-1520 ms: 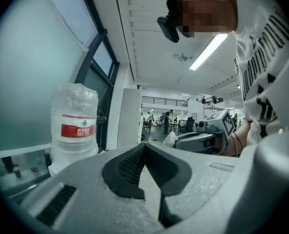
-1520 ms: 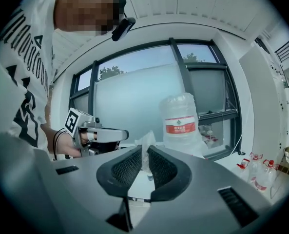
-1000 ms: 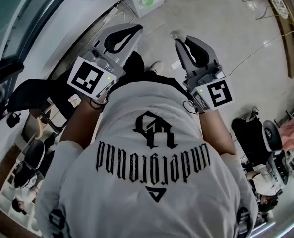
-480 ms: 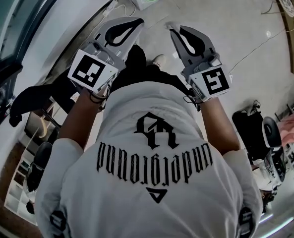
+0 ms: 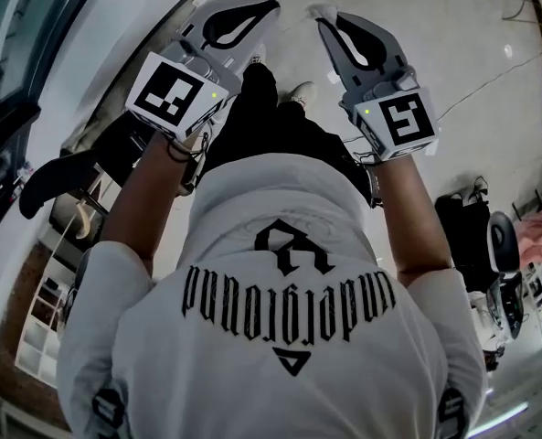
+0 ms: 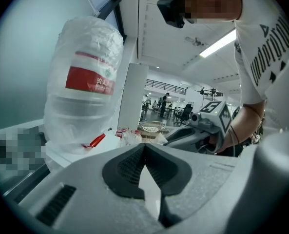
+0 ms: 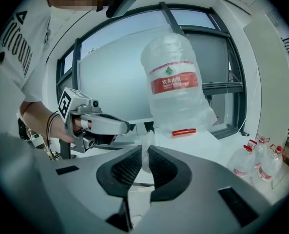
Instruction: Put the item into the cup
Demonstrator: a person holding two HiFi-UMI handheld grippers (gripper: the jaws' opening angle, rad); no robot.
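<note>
The left gripper (image 6: 144, 149) is closed on nothing. A bagged water jug (image 6: 83, 82), missed by the head view, is shown at its view's 10 o'clock. A small translucent whitish item (image 7: 146, 140) is pinched by the right gripper (image 7: 145, 160). Both have been raised toward 12 o'clock since a second ago.

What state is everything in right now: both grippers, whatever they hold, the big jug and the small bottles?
left gripper: shut, nothing between the jaws.
right gripper: shut on the scrap of clear plastic.
scrap of clear plastic: pinched between the jaw tips, sticking up above them.
water jug: standing, covered by a clear plastic bag.
small bottles: upright, red tops on.
</note>
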